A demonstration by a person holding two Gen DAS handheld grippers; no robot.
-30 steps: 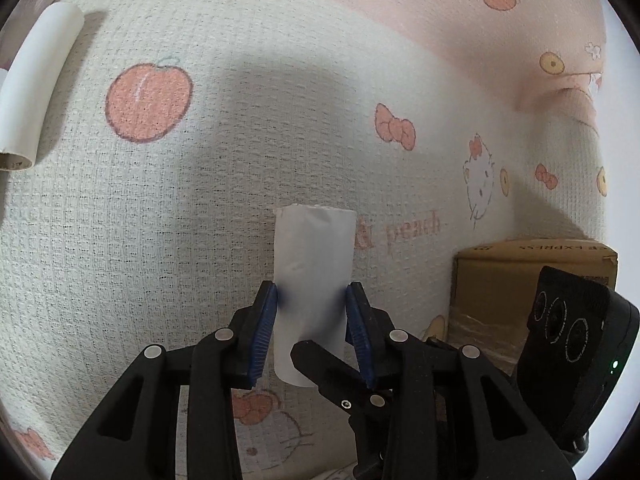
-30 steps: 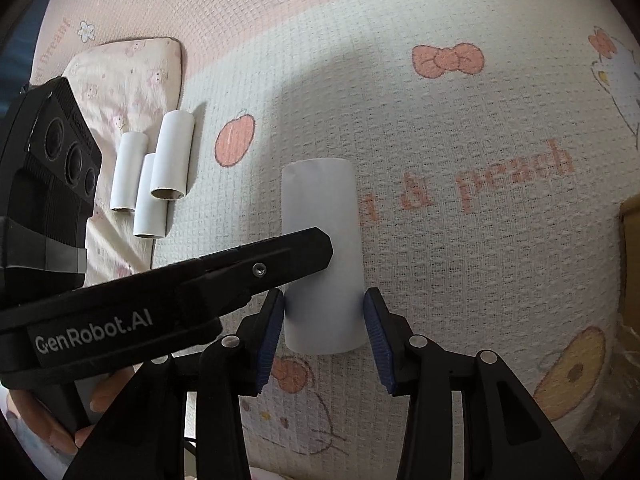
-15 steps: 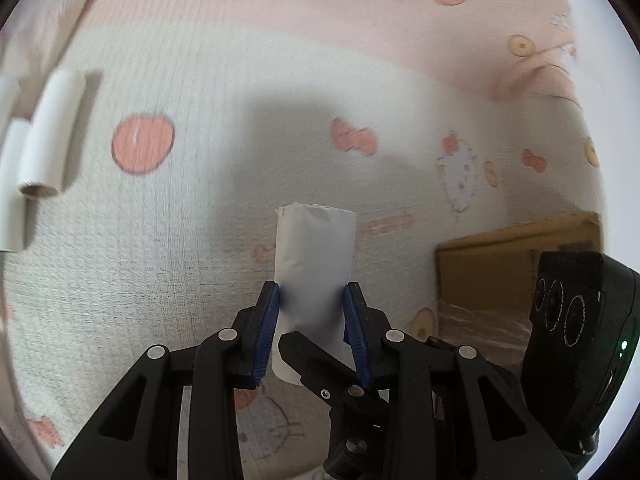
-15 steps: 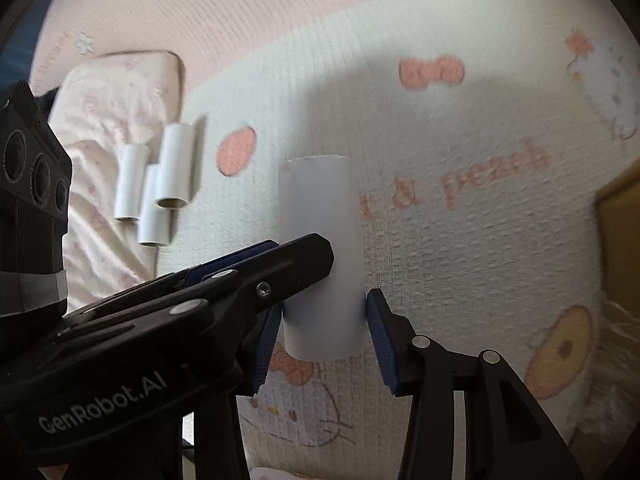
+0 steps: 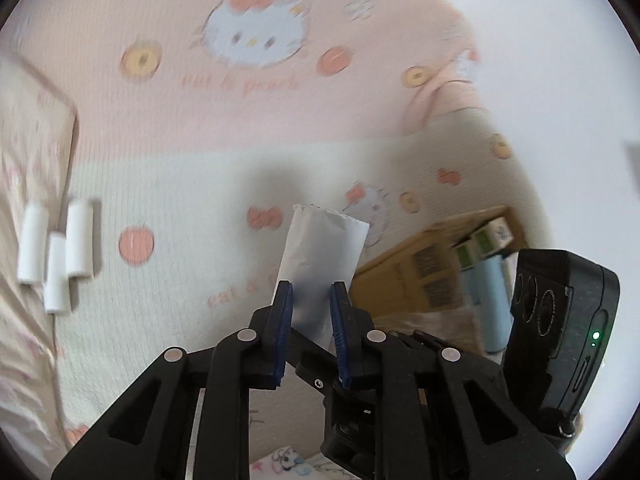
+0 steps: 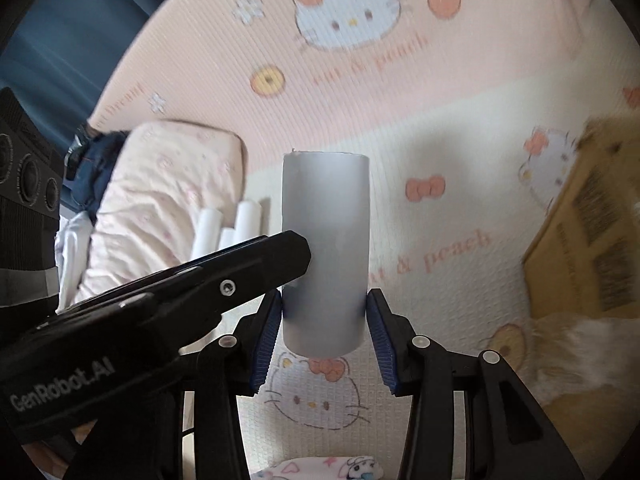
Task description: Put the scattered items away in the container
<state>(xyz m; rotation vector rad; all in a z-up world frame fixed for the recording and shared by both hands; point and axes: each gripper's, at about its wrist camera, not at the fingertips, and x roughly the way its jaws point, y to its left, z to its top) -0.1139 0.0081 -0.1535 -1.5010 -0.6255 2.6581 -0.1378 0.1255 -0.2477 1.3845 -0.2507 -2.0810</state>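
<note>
Left wrist view shows the left tool point(image 5: 310, 312) closed onto a white paper roll point(image 5: 322, 252), its blue pads point(image 5: 282, 320) pinching the roll so far that the tube is squashed flat between them. The roll is lifted clear of the patterned blanket point(image 5: 180, 208), leaning a little to the right of upright in this view. Right of the roll and lower in the picture sits the cardboard box point(image 5: 404, 272), with pale blue and green-labelled items inside it. Far to the left of the roll, three more white tubes point(image 5: 60, 248) lie together on the blanket by the edge of a pink pillow point(image 5: 32, 152). The camera body of the right tool point(image 5: 560, 320) shows to the right of the roll, in front of the box.

Right wrist view has the right tool point(image 6: 324, 320) with one pad on each side of the same paper roll point(image 6: 325, 240), both pads point(image 6: 378, 328) touching its lower end; whether they press or only rest there I cannot tell. The black arm of the left tool point(image 6: 180, 296) crosses in from the left and meets the roll at mid height. The cardboard box point(image 6: 592, 240) is to the right of the roll, the three tubes point(image 6: 228, 228) behind it to the left
</note>
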